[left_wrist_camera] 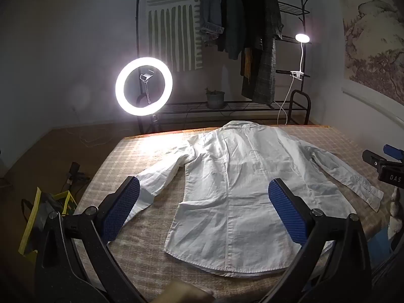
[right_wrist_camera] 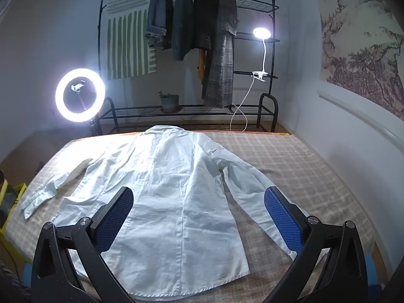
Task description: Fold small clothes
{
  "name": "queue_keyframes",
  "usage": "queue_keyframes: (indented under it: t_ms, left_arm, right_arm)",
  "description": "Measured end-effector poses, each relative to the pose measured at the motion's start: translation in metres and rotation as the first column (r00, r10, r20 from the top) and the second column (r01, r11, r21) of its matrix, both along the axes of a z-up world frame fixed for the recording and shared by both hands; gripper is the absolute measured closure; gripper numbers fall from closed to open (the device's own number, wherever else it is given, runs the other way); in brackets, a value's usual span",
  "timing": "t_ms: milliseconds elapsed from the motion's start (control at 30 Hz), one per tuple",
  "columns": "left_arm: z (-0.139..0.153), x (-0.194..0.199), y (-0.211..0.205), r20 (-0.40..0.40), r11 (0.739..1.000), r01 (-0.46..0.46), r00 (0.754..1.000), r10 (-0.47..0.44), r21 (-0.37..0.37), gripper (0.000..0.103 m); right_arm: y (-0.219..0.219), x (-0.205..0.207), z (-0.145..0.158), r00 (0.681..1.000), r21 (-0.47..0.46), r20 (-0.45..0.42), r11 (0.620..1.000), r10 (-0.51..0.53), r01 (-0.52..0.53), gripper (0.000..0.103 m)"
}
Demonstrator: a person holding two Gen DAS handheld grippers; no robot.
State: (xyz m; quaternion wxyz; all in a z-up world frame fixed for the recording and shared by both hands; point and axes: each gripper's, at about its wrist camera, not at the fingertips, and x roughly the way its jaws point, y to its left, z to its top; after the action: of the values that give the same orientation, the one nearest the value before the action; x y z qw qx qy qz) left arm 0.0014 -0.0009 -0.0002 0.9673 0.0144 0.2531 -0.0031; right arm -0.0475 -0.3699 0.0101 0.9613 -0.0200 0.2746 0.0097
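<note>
A white long-sleeved shirt (left_wrist_camera: 234,184) lies flat and spread out on the checked table cover (left_wrist_camera: 151,151), collar at the far edge, hem near me, both sleeves out to the sides. It also shows in the right wrist view (right_wrist_camera: 164,197). My left gripper (left_wrist_camera: 204,209) is open above the shirt's near left part, with the left sleeve cuff by its left pad (left_wrist_camera: 121,212). My right gripper (right_wrist_camera: 199,217) is open above the shirt's near right part, its right pad (right_wrist_camera: 282,219) over the right sleeve. Neither holds anything. The right gripper's body (left_wrist_camera: 386,169) shows at the right edge of the left wrist view.
A lit ring light (left_wrist_camera: 144,87) stands off the table's far left corner. A clothes rack (left_wrist_camera: 252,38) with hanging jackets, a potted plant (left_wrist_camera: 215,98) and a clip lamp (left_wrist_camera: 301,40) stand behind the table. A yellow bag (left_wrist_camera: 43,214) sits on the floor at left.
</note>
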Motion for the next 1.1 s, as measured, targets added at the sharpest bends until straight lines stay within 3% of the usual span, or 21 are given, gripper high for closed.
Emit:
queue_keyframes:
  t_ms: [1100]
  left_arm:
    - [0.012,-0.007,-0.007,0.081,1.000,-0.009,0.997,0.008,0.013,0.000]
  right_arm:
    - [-0.007,-0.005,0.006,0.999,0.024,0.028,1.000,-0.019,0.019,0.000]
